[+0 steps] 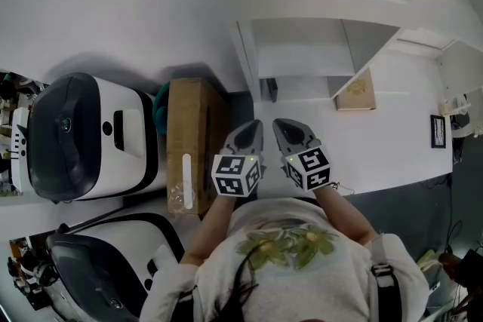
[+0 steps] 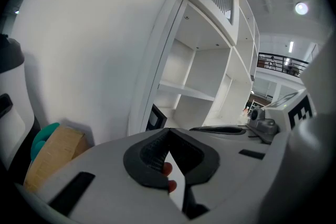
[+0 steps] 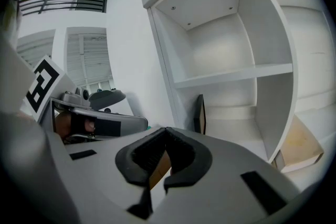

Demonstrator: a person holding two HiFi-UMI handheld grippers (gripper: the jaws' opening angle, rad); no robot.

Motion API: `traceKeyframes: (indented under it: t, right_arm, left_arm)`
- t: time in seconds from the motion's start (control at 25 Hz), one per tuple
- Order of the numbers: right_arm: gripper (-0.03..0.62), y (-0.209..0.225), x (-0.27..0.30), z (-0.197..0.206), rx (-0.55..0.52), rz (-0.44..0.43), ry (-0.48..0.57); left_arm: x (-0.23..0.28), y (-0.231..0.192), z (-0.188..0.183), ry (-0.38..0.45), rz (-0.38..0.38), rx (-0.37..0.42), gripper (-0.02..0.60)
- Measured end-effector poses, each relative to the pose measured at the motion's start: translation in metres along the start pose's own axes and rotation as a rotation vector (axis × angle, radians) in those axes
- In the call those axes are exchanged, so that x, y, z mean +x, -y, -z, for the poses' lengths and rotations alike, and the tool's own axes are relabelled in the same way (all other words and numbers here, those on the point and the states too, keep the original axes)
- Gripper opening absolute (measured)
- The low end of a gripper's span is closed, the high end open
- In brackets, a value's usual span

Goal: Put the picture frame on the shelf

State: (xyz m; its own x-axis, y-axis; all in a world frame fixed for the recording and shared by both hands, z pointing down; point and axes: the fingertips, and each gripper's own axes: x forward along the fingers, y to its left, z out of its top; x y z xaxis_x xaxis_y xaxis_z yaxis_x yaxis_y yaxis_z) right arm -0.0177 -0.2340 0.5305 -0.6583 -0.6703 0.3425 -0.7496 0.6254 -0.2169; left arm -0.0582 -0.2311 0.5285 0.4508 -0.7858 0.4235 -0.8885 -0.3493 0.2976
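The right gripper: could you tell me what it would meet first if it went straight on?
Probably the white shelf: the right gripper aims into its lower compartment, close beside the dark frame standing there. Nothing shows in between, though depth is unclear.

The shelf (image 1: 302, 41) is smooth and white. The box (image 1: 189, 124) is dull brown cardboard. The big machine (image 1: 87, 136) is shiny plastic.

White shelf (image 1: 302, 49), upper centre; black picture frame (image 1: 269, 89). Brown cardboard box (image 1: 189, 132), centre left. Grey left tool (image 1: 247, 133) and right tool (image 1: 290, 133), with black-and-white square-patterned cubes (image 1: 236, 175).
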Motion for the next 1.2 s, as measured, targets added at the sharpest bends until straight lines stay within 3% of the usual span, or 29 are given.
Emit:
traceKeyframes:
  t: [1.2]
  right_arm:
    - [0.031,0.0017,-0.0002,0.0016,-0.028,0.038,-0.002]
  left_arm:
    - [0.0008,0.0041,0.0054,-0.025,0.006,0.014,0.023]
